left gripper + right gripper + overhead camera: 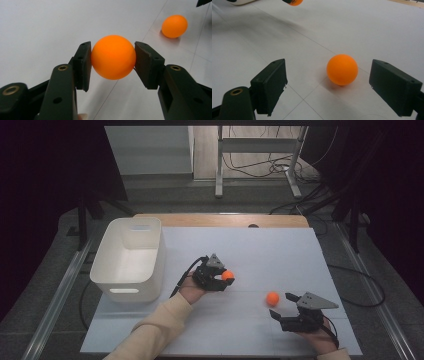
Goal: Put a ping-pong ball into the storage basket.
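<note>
My left gripper (226, 279) is shut on an orange ball (228, 275), held a little above the white table sheet near its middle. In the left gripper view the ball (113, 57) is pinched between both black pads. A second orange ball (272, 298) lies on the sheet to the right, also seen farther off (174, 26). My right gripper (281, 306) stands open just beside that ball, near the front edge. In the right gripper view this ball (342, 69) rests on the sheet ahead of the wide-apart jaws, touching neither.
A white plastic bin (130, 257) stands at the left of the table sheet (280, 250). A wooden table edge (220, 220) runs along the back. Cables and table legs lie on the floor beyond.
</note>
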Demonstrator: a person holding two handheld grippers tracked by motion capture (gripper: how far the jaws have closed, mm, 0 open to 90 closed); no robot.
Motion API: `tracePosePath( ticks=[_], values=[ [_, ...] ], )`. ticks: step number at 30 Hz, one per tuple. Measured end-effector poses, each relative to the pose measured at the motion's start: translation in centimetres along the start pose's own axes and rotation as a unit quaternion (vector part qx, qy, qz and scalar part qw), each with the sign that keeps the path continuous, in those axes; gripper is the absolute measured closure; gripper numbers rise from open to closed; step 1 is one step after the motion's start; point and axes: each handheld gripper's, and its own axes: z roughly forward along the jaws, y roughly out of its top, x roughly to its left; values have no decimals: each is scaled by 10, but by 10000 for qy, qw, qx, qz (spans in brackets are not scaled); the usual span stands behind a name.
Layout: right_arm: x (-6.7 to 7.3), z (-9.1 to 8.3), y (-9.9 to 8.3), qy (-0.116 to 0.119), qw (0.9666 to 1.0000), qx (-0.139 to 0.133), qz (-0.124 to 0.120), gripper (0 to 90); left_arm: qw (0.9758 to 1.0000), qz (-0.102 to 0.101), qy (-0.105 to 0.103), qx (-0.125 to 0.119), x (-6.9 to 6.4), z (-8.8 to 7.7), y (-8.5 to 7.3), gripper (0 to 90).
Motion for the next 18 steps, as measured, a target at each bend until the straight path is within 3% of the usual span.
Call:
tracePosePath(
  ticks=[18],
  values=[
    [0,1,0,2,10000,20,-46,153,9994,82,-84,-317,-4,-27,9,502]
  ],
)
